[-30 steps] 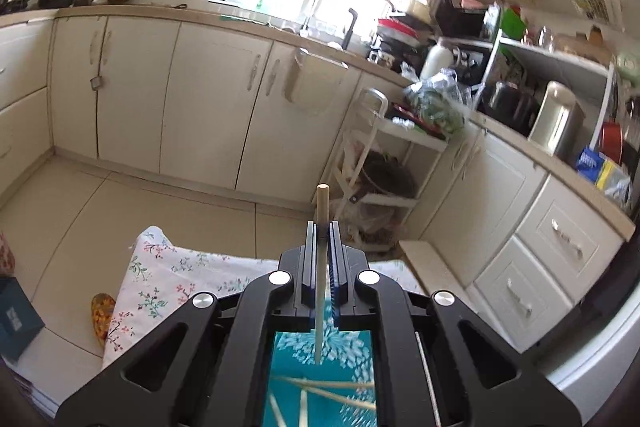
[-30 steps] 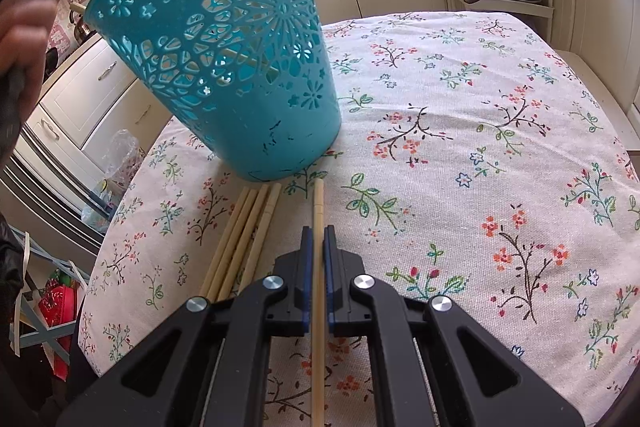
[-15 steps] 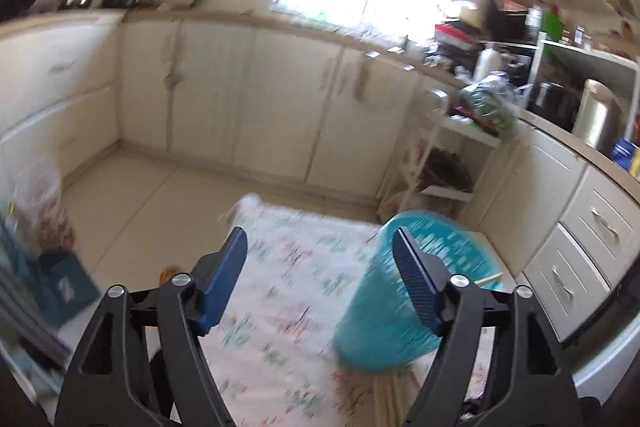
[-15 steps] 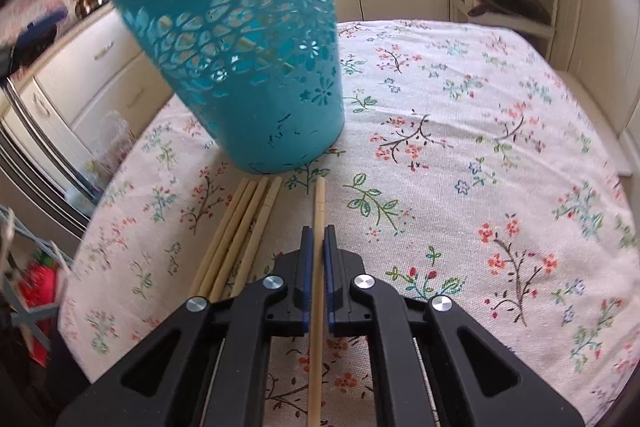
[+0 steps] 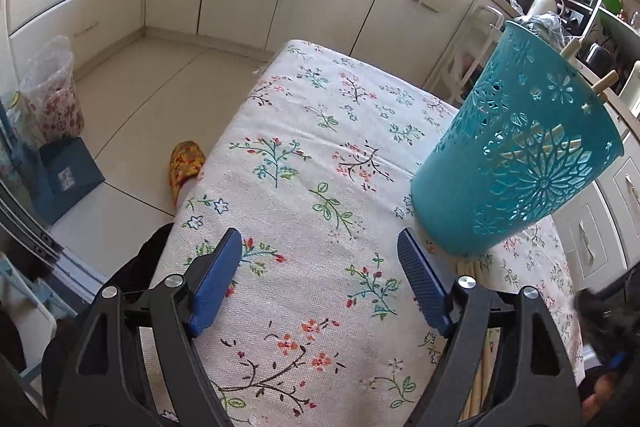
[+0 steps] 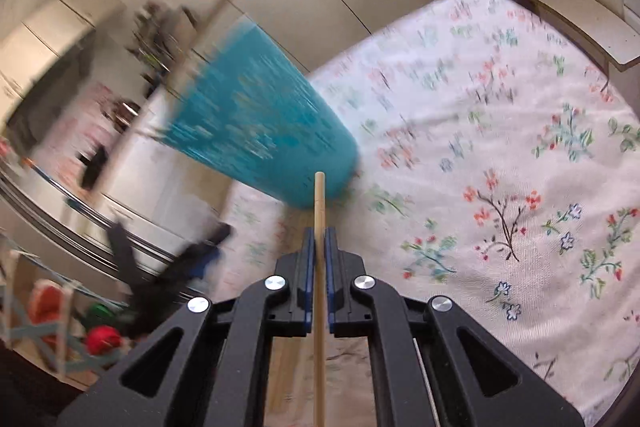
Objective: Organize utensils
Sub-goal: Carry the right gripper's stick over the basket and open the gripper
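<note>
Left wrist view: the left gripper [image 5: 320, 287] is being held over the floral tablecloth [image 5: 304, 131], jaws spread wide, nothing between them. The teal basket [image 5: 516, 163] is standing near the cloth's right edge, just beyond the right fingertip; chopstick ends [image 5: 604, 83] are being shown poking past its rim. Loose chopsticks [image 5: 472, 267] are lying on the cloth at the basket's foot, partly hidden by the gripper. Risk is being judged here: a sideways drift of the open right finger could be enough to knock the light basket toward the edge and spill its contents. Right wrist view: heavily blurred. The right gripper [image 6: 319, 239] is being kept pressed together on a single chopstick [image 6: 319, 211], lifted off the cloth and pointing at the basket's base. Risk is being judged again: the thin round stick could be twisting or slipping in the pinch, or its tip could be striking the basket wall instead of clearing the rim, tipping it.
</note>
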